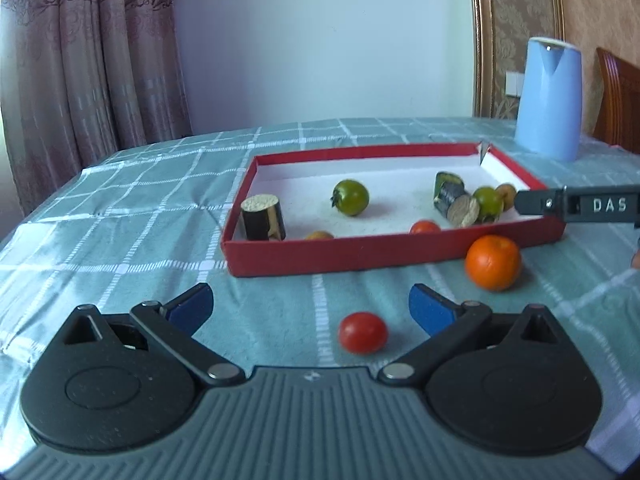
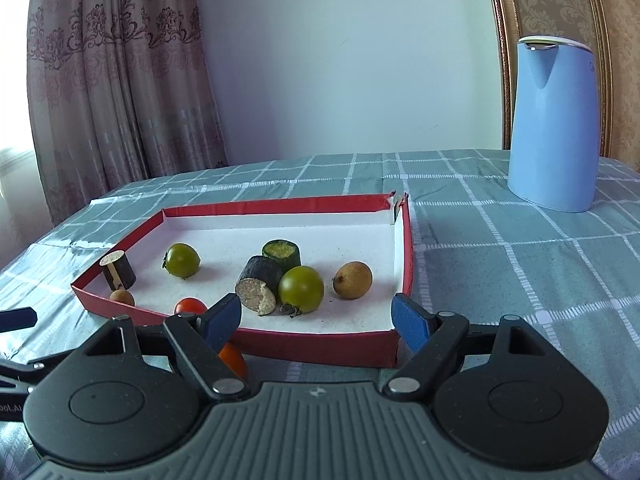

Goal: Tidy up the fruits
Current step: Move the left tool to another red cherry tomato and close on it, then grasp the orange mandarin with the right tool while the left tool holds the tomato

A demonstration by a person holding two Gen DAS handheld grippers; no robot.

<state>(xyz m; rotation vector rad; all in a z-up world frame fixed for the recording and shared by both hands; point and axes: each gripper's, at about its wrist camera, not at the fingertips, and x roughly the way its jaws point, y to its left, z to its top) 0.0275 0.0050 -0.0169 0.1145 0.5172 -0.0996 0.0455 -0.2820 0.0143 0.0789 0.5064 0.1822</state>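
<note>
Only clear lettering: "DAS" in pale caps on the black arm of the right gripper [image 1: 580, 205], which pokes in from the right edge of the left wrist view. In the right wrist view, a scrap of pale print sits on the black part of the left gripper [image 2: 16, 364] at the far left edge, cut off & too partial to read. Nothing else legible.
</note>
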